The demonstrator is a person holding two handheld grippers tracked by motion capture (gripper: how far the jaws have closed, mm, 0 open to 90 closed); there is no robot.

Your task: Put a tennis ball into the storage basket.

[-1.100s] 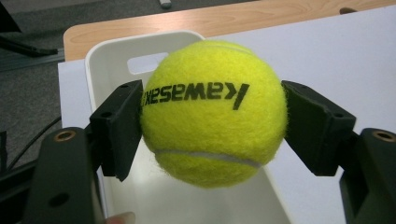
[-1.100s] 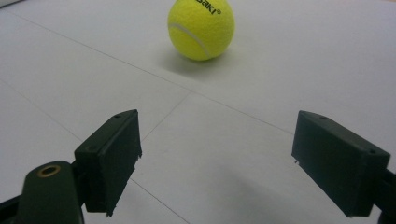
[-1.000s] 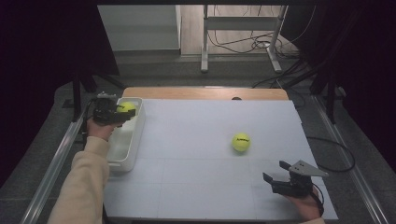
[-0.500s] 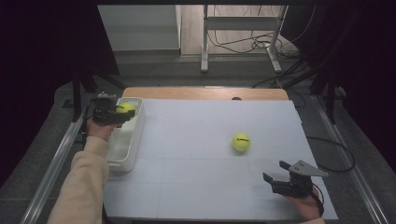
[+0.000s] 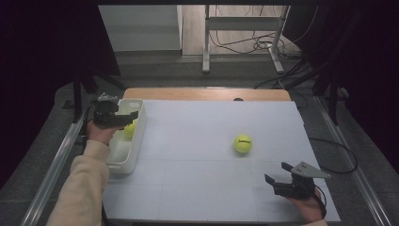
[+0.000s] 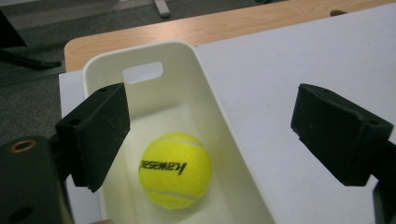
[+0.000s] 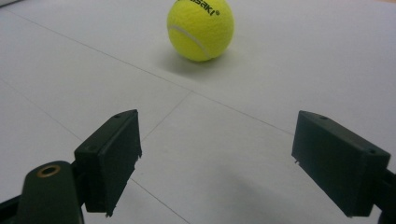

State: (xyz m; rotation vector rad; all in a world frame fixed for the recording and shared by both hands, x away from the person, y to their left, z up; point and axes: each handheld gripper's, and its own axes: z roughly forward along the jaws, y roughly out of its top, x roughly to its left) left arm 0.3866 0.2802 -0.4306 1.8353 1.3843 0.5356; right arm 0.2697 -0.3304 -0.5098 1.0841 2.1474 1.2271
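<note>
My left gripper point(image 5: 132, 117) hovers over the white bin point(image 5: 139, 123) at the table's left edge. Its jaws have just been opening and now stand open with nothing between them. In the left gripper view the open gripper point(image 6: 210, 123) looks down at a yellow tennis ball point(image 6: 175, 170) lying on the floor of the bin point(image 6: 140, 52); from above that ball point(image 5: 129, 130) peeks out under the jaws. A second tennis ball point(image 5: 243, 143) rests on the white table sheet right of centre. My right gripper point(image 5: 277, 173) sits open near the front right corner, well short of that ball point(image 7: 201, 28).
The white sheet point(image 5: 197, 155) covers most of the table, with a strip of wooden tabletop point(image 5: 207, 93) showing at the far edge. Metal rails point(image 5: 56, 160) run along both sides. A stand and cables point(image 5: 240, 42) are on the floor beyond.
The left gripper's jaws have opened and the tennis ball they held has dropped into the bin. The right gripper and the other ball have not moved.
</note>
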